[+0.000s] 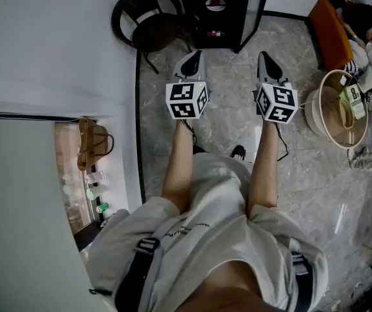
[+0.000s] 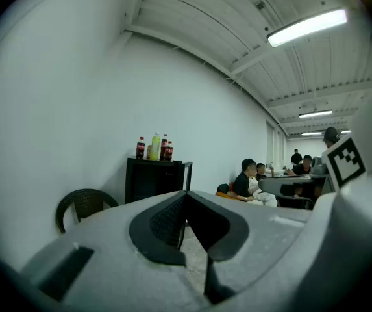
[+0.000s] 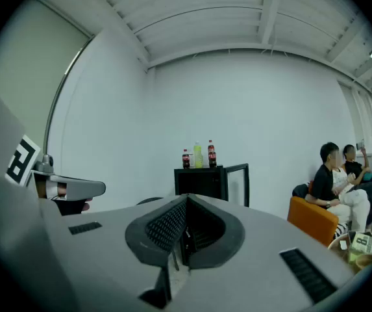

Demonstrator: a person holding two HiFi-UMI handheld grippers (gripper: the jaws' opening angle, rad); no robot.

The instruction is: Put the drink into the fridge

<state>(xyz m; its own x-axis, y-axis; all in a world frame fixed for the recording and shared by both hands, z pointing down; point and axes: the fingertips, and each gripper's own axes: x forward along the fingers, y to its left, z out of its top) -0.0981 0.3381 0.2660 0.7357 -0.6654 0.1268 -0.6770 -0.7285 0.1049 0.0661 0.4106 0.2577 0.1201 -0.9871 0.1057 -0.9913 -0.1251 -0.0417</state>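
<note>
While both are held level toward the fridge [image 3: 198,182], the left gripper [image 2: 186,197] and right gripper [image 3: 186,201] are seen pressed together, nothing pinched. The drinks [image 3: 198,156] are stood on its top, well apart from both; the door [image 3: 247,186] is swung open.

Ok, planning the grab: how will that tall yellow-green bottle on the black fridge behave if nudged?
The yellow-green bottle is tall and narrow, so a sideways nudge would probably tip it. The cola bottles stand close beside it and might topple too.
</note>
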